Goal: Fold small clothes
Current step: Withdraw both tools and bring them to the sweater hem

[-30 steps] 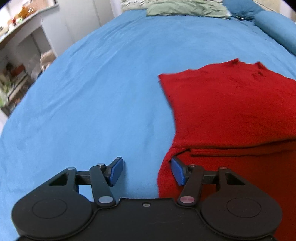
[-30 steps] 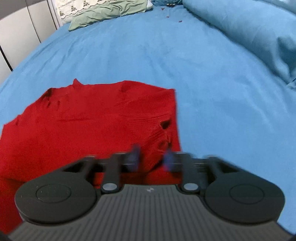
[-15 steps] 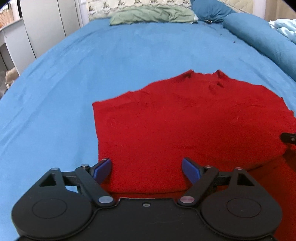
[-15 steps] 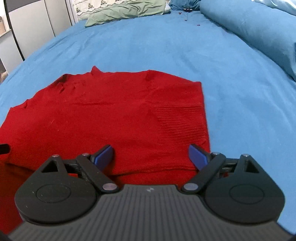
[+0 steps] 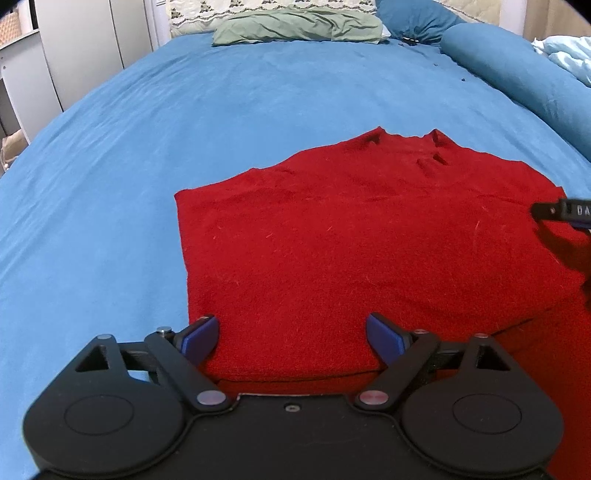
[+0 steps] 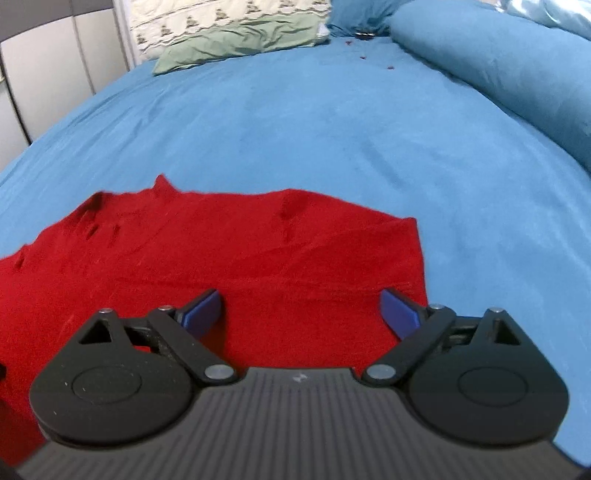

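A red knitted garment (image 5: 351, 240) lies folded flat on the blue bedsheet (image 5: 258, 92), with its upper layer's fold edge running near both grippers. My left gripper (image 5: 291, 328) hovers over the near left corner of that layer. Its jaws are opening, the blue pads (image 5: 201, 334) stand wide apart, and cloth lies below them unpinched. My right gripper (image 6: 301, 306) stands open over the near right part of the garment (image 6: 240, 251), its right pad (image 6: 399, 308) close to the cloth's right edge. Part of the right gripper (image 5: 565, 212) shows at the right edge of the left wrist view.
A green pillow (image 5: 295, 31) and a patterned one lie at the head of the bed. A rolled blue duvet (image 6: 498, 66) runs along the right side. White cupboard doors (image 5: 74, 44) stand beyond the bed's left edge.
The left gripper moved from the garment's left edge to over its folded layer and spread its jaws. The right gripper's jaws went from close together to wide and it sank nearer the cloth.
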{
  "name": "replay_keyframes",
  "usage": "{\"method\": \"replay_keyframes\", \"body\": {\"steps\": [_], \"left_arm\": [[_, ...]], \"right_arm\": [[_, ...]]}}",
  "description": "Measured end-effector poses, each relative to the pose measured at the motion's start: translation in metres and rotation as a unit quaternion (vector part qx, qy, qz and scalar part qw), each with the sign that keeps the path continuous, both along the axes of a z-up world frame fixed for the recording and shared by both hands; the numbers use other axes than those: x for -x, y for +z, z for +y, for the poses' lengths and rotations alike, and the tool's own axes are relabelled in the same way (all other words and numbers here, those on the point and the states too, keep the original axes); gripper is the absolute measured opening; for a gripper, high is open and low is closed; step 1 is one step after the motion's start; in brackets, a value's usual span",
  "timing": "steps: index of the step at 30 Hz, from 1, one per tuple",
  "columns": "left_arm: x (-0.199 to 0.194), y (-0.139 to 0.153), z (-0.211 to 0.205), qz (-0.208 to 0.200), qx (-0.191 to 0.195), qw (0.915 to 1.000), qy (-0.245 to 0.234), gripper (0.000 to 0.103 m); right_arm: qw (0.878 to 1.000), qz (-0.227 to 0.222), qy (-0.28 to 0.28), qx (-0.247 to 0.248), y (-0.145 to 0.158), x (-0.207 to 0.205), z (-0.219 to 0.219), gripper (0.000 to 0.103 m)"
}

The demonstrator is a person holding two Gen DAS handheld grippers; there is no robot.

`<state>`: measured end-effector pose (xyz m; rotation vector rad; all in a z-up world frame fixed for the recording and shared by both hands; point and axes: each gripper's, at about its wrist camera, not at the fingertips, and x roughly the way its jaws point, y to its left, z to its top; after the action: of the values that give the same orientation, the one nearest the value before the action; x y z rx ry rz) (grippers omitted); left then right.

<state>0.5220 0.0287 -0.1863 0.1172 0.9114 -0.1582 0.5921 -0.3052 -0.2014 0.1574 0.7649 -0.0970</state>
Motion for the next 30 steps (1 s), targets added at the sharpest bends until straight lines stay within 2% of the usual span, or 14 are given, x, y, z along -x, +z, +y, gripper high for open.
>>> {"method": "replay_keyframes", "body": {"steps": [2,6,10,15,22,26,30], "left_arm": [[0.001,0.003,0.001,-0.001,-0.001,1.0,-0.003,0.09],[0.014,0.02,0.002,-0.016,-0.006,0.9998,-0.004,0.09],[0.045,0.057,0.01,-0.043,0.01,0.999,0.013,0.09],[0.113,0.114,0.02,-0.083,0.022,0.9957,0.033,0.09],[0.228,0.182,0.031,-0.114,0.036,0.9912,0.056,0.09],[0.281,0.19,0.037,-0.122,0.025,0.9902,0.064,0.09],[0.315,0.163,0.045,-0.112,0.028,0.9913,0.064,0.09]], "right_arm": [[1.0,-0.004,-0.006,-0.009,0.008,0.0,-0.001,0.103],[0.998,-0.058,0.011,-0.011,0.037,0.029,0.0,0.103],[0.994,-0.095,0.04,-0.019,0.073,0.069,0.001,0.103],[0.989,-0.129,0.056,-0.044,0.132,0.143,-0.011,0.103],[0.986,-0.133,0.094,-0.017,0.204,0.263,-0.03,0.103],[0.987,-0.121,0.106,-0.01,0.217,0.32,-0.04,0.103],[0.99,-0.102,0.097,-0.01,0.192,0.365,-0.044,0.103]]}}
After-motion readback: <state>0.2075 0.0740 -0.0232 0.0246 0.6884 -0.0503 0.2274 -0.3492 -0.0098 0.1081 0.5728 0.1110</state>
